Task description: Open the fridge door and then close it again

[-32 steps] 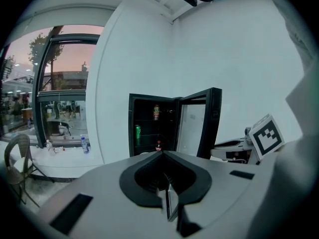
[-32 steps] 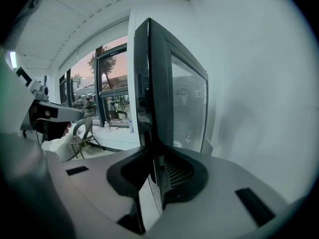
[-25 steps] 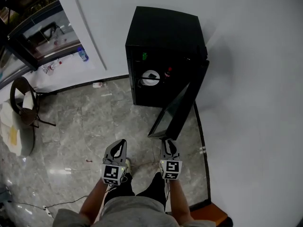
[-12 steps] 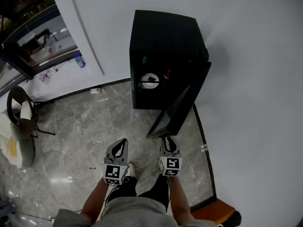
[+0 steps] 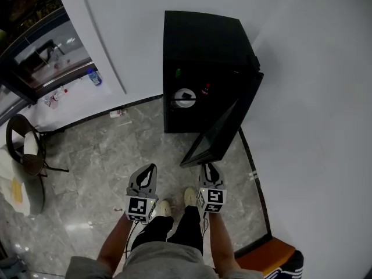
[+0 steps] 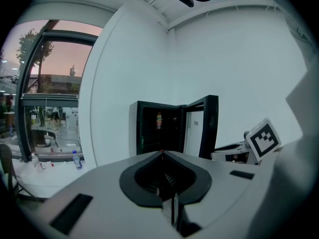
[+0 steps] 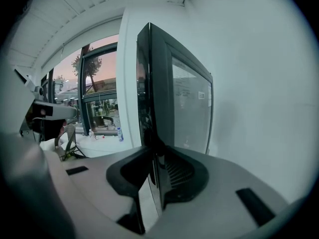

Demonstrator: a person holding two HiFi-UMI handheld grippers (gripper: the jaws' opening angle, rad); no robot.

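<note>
A small black fridge (image 5: 200, 45) stands against the white wall, lit inside. Its glass door (image 5: 218, 135) hangs open toward me and to the right. My right gripper (image 5: 208, 168) is shut on the door's free edge; in the right gripper view that edge (image 7: 149, 108) runs upright between the jaws of my right gripper (image 7: 154, 151). My left gripper (image 5: 148, 170) hovers over the floor to the door's left, shut and empty. The left gripper view shows its closed tips (image 6: 162, 156) aimed at the open fridge (image 6: 159, 128), with a can (image 6: 159, 120) on a shelf.
A white wall runs close along the right of the door. A chair (image 5: 26, 150) stands at the left, and a bottle (image 5: 94, 77) sits on the ledge by the window. The person's shoes (image 5: 177, 199) are between the grippers. An orange thing (image 5: 273, 254) lies at bottom right.
The person has stepped, and shoes now show between the grippers. Both grippers have shifted a little across the floor. The right gripper still holds the door edge.
</note>
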